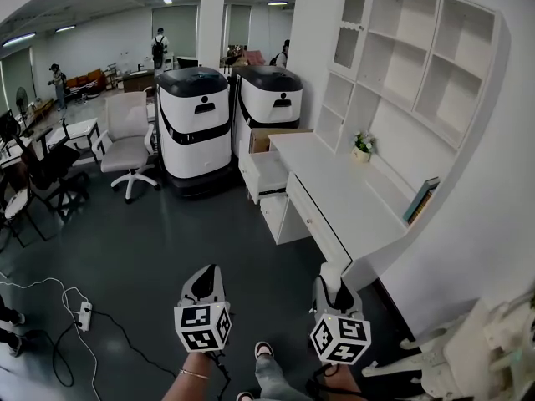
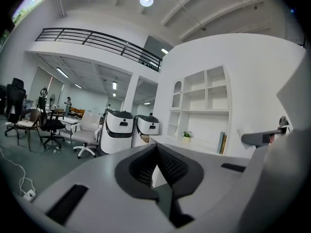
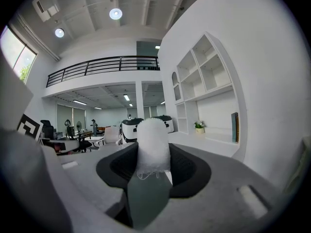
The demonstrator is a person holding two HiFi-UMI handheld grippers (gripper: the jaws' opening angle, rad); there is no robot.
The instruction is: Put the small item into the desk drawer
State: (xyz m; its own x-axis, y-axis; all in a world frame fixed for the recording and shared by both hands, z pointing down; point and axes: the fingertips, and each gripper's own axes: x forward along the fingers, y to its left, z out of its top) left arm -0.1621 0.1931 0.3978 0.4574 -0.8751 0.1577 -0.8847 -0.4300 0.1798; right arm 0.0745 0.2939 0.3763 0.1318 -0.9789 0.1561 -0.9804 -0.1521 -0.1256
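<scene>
My right gripper (image 3: 153,165) is shut on a small white fuzzy item (image 3: 152,147) that sticks up between its jaws; in the head view that gripper (image 1: 332,281) is low and right of centre, the white item (image 1: 330,271) at its tip. My left gripper (image 2: 156,165) is shut with nothing in it and shows at lower centre-left in the head view (image 1: 206,283). The white desk (image 1: 334,186) stands ahead to the right, with one drawer (image 1: 262,174) pulled open at its far left end and a long shut drawer (image 1: 316,224) along its front.
Two white-and-black machines (image 1: 194,128) stand left of the desk. A white office chair (image 1: 125,140) and dark chairs (image 1: 46,178) are at left. A cable and power strip (image 1: 82,314) lie on the grey floor. White shelving (image 1: 410,65) rises above the desk; a plant (image 1: 362,146) and books (image 1: 420,199) sit on it.
</scene>
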